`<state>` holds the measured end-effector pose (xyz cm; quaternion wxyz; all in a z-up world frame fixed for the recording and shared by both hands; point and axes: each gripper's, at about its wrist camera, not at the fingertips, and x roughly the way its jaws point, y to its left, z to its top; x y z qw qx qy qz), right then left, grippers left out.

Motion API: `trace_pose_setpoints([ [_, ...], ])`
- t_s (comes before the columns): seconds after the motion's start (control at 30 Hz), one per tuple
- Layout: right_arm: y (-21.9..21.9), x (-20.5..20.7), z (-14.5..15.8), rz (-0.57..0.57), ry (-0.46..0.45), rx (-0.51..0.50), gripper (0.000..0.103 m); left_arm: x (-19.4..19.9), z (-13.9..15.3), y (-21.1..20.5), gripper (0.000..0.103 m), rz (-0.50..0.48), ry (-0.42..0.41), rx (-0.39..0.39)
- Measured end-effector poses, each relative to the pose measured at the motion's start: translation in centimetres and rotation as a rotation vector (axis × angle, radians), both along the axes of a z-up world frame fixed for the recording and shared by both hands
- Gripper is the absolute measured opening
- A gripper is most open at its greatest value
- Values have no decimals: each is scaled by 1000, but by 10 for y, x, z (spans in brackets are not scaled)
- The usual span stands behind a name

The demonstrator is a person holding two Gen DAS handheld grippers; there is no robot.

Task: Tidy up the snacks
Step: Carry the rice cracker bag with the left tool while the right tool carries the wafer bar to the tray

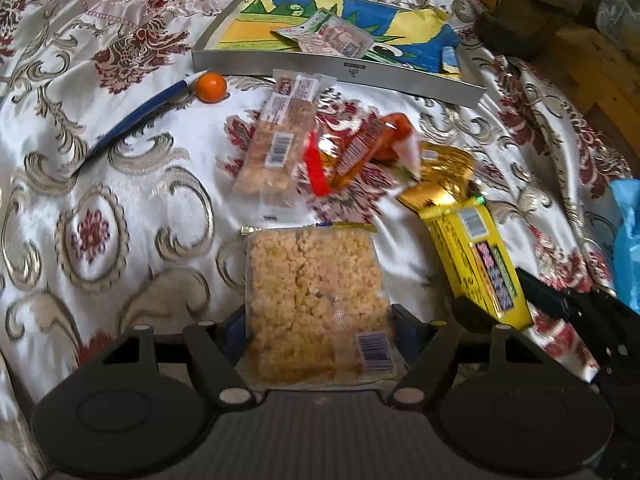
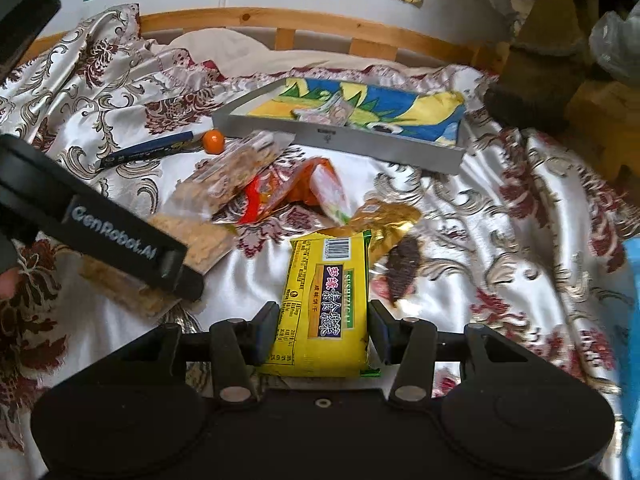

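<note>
Left wrist view: the left gripper (image 1: 320, 320) clamps a clear puffed-rice pack (image 1: 316, 296) above the patterned bedspread (image 1: 120, 208); right wrist view: the right gripper (image 2: 324, 330) grips a yellow biscuit pack (image 2: 326, 300). Other snacks lie near the metal tray (image 1: 340, 70).

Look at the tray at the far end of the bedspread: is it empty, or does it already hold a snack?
Not empty. The tray holds one pale snack packet lying flat on its colourful lining; the other snacks lie outside on the bedspread.
</note>
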<state>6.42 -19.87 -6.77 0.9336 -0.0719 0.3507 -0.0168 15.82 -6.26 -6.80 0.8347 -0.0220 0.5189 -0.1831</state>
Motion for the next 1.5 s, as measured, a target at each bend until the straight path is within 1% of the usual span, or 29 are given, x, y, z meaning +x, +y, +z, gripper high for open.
trace_pose_setpoints([
  [0.1,-1,-9,6,-5,-29,-13,50,-14,3,-1,75,-2,-2,-4],
  [0.17,-1,-15,10,-7,-53,-26,50,-20,6,2,75,12,-7,-24],
  [0.23,-4,-20,14,-5,-72,-7,50,-25,11,4,75,21,-17,-43],
  [0.37,-11,-28,22,-25,-107,14,50,-32,18,9,75,43,-47,-58],
  [0.5,-17,-35,28,-47,-142,17,50,-34,26,14,75,66,-72,-72],
  [0.73,-24,-39,37,-74,-214,53,50,-36,43,15,75,86,-164,-67],
  [0.97,-23,-50,54,-79,-293,54,50,-36,63,19,75,95,-210,-121],
  [1.1,-23,-52,76,-104,-297,68,50,-38,82,23,75,108,-255,-143],
  [1.2,-22,-49,102,-98,-304,69,50,-38,101,30,75,124,-299,-170],
  [1.37,-11,-33,157,-48,-347,33,50,-31,134,41,75,168,-388,-181],
  [1.5,-4,-10,188,-12,-363,43,50,-16,158,45,75,182,-442,-173],
])
